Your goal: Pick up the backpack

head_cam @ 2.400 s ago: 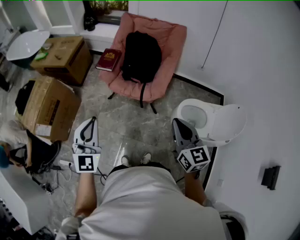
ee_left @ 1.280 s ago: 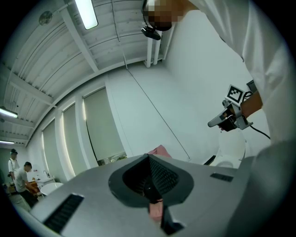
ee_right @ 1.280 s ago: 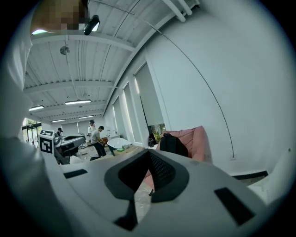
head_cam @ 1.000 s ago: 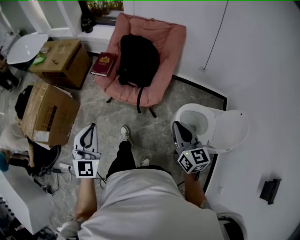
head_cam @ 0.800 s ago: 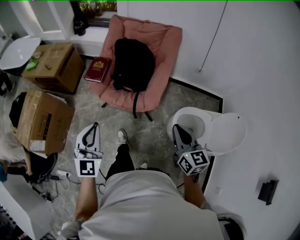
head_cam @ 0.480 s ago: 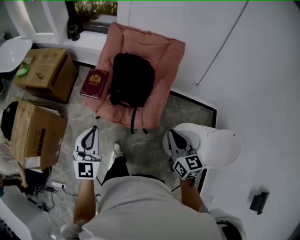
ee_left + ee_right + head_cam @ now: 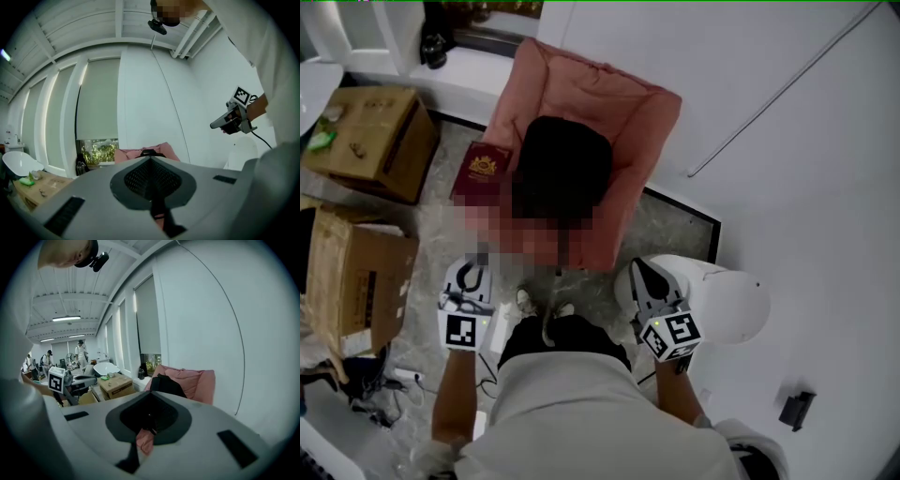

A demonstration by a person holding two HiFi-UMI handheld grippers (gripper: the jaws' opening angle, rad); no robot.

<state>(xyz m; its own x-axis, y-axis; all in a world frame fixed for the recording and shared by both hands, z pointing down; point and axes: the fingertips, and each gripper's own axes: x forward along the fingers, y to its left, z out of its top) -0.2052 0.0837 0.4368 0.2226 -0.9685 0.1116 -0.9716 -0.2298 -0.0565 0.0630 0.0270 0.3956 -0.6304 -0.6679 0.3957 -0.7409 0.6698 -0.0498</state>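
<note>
A black backpack (image 7: 567, 161) lies on the seat of a pink folding chair (image 7: 630, 111), partly under a mosaic patch. My left gripper (image 7: 471, 268) hangs over the floor just short of the chair's front left, its jaws together with nothing in them. My right gripper (image 7: 637, 266) is at the chair's front right corner, its jaws also meeting at a point and holding nothing. Neither touches the backpack. The left gripper view shows the backpack's top (image 7: 149, 153) just above the left gripper (image 7: 151, 160). In the right gripper view the backpack (image 7: 166, 384) sits ahead of the right gripper (image 7: 152, 395).
A red book (image 7: 480, 171) rests at the chair's left edge. Two cardboard boxes (image 7: 364, 141) (image 7: 352, 281) stand on the left. A white toilet (image 7: 712, 302) stands just right of my right gripper. A white wall (image 7: 787, 141) runs along the right. Cables (image 7: 380, 380) lie on the floor.
The person has walked toward the chair, so both grippers are now much nearer its front edge. The backpack has not moved. Both grippers' jaws stay together.
</note>
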